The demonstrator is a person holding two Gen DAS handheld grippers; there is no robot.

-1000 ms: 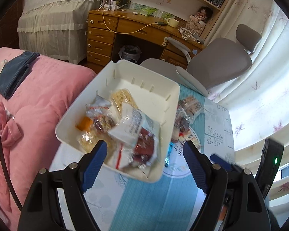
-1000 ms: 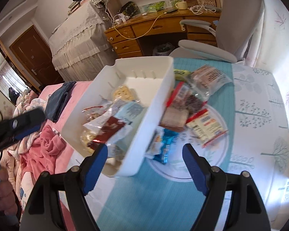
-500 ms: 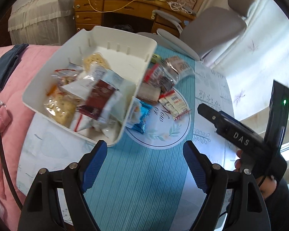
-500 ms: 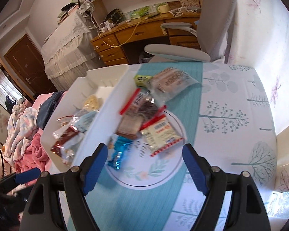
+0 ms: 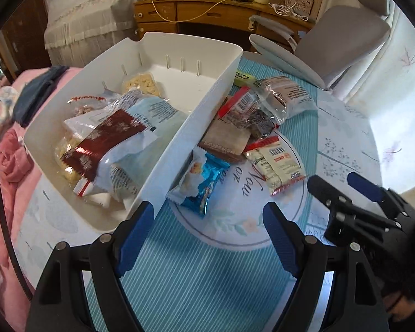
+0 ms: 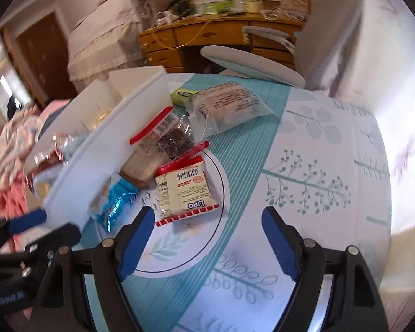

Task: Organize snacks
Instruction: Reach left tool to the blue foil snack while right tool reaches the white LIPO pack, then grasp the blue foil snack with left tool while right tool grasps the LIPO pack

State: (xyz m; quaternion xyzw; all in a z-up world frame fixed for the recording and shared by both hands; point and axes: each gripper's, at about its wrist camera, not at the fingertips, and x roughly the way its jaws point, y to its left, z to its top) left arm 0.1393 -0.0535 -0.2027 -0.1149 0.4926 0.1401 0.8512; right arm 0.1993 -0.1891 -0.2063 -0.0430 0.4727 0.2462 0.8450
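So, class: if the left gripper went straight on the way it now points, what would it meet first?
Probably the blue snack packet, lying just ahead of the open left gripper beside the white bin; depth is hard to judge.

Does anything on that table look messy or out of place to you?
Yes. Several snack packets lie loose in a heap beside the white bin instead of inside it. The blue packet and the brown packet sit right against its outer wall.
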